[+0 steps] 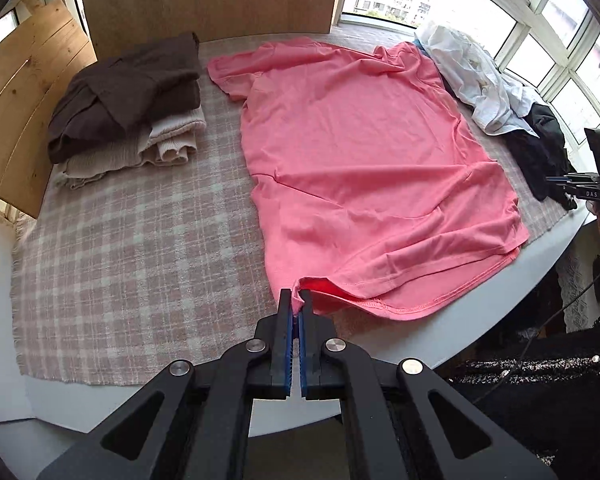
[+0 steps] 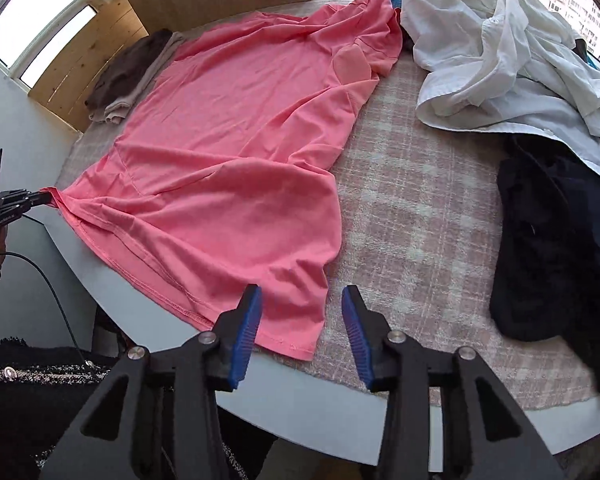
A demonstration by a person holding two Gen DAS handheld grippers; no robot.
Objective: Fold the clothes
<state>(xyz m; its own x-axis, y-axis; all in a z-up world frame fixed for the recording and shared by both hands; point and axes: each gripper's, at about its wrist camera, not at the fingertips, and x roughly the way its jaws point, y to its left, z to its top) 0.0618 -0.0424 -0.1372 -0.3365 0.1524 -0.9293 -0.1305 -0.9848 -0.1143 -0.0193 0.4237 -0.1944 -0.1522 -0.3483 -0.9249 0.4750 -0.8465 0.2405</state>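
Observation:
A pink T-shirt (image 1: 360,160) lies spread on the checked cloth (image 1: 140,240), hem toward me and sleeves at the far side. My left gripper (image 1: 297,300) is shut on the hem's near left corner, which is bunched between the blue pads. In the right wrist view the same shirt (image 2: 228,140) shows with its hem over the table edge. My right gripper (image 2: 302,300) stands open just above the hem's right corner, nothing between its fingers. The left gripper (image 2: 46,197) appears at the far left, pinching the hem.
Folded brown and beige clothes (image 1: 132,104) are stacked at the back left. A crumpled white shirt (image 2: 500,48) and dark garments (image 2: 548,240) lie to the right. Wooden boards (image 1: 28,100) and windows stand behind. The white table edge (image 2: 140,312) runs near me.

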